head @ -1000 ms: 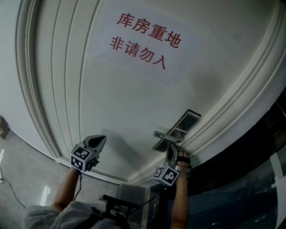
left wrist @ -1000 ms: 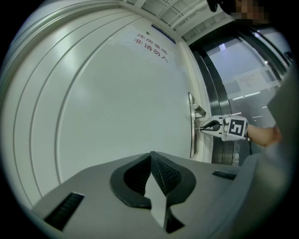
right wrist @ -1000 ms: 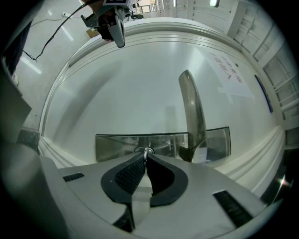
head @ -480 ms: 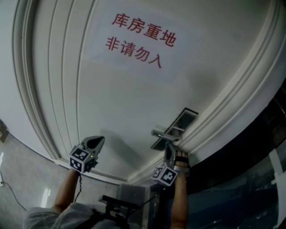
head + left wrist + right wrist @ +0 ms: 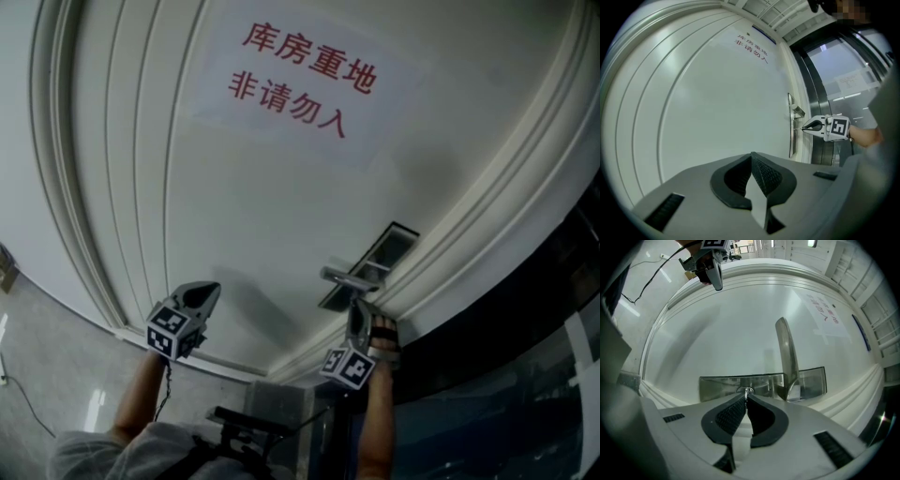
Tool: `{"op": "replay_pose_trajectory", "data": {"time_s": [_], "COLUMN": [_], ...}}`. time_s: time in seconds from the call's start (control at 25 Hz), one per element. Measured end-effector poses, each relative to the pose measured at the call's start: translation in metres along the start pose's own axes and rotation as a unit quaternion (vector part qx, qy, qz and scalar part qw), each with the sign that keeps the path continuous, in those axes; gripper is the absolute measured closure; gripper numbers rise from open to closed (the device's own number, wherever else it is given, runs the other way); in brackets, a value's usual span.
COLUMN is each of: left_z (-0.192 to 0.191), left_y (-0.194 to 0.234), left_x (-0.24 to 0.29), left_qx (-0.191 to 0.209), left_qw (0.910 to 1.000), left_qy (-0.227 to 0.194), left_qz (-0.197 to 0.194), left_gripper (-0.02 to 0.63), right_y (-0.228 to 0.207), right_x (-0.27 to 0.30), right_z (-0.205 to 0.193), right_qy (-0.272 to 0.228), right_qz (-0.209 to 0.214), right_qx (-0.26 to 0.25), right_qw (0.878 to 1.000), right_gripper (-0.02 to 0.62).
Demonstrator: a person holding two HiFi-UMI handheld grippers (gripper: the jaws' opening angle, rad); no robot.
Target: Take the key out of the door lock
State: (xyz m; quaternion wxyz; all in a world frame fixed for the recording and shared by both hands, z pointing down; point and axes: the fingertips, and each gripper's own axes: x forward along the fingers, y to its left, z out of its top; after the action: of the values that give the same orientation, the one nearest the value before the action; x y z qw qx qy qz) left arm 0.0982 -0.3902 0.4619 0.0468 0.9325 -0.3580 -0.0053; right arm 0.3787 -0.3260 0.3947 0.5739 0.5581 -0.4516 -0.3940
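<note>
The white door (image 5: 262, 216) is bearing a sign (image 5: 300, 84) with red characters and, near its edge, a lock plate (image 5: 722, 385) holding a lever handle (image 5: 786, 352) and a key (image 5: 746, 391).

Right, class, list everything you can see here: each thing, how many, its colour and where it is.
door: one, white, panelled, fills the head view
sign: one, white paper with red characters, on the door
lock plate: one, silver, at the door's edge
handle: one, silver lever, on the lock plate
key: one, metal, in the lock plate
glass panel: one, dark, beside the door
left gripper: one, grey, shut, empty, before the door panel
right gripper: one, grey, shut on the key
</note>
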Motion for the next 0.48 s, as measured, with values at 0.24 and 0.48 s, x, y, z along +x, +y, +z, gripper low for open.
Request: {"op": "replay_pose_trajectory", "data": {"time_s": [0.24, 0.48], "left_z": [-0.0019, -0.0011], "left_y": [0.0007, 0.0006], "left_x": [-0.0021, -0.0037], "left_qx": [0.000, 0.002], "left_qw": [1.0000, 1.0000], "left_qy": [0.002, 0.000], "left_qz": [0.002, 0.003], "left_gripper": [0.614, 0.614], "right_y": [-0.0013, -0.0011], "right_x": [0.0002, 0.0007], "right_z": [0.0005, -0.0009], "right_qy": [-0.002, -0.004], "right_qz": [0.005, 0.011], "right_qx": [0.016, 0.027], "right_qw": [1.000, 1.000], "right_gripper": [0.569, 0.569]}}
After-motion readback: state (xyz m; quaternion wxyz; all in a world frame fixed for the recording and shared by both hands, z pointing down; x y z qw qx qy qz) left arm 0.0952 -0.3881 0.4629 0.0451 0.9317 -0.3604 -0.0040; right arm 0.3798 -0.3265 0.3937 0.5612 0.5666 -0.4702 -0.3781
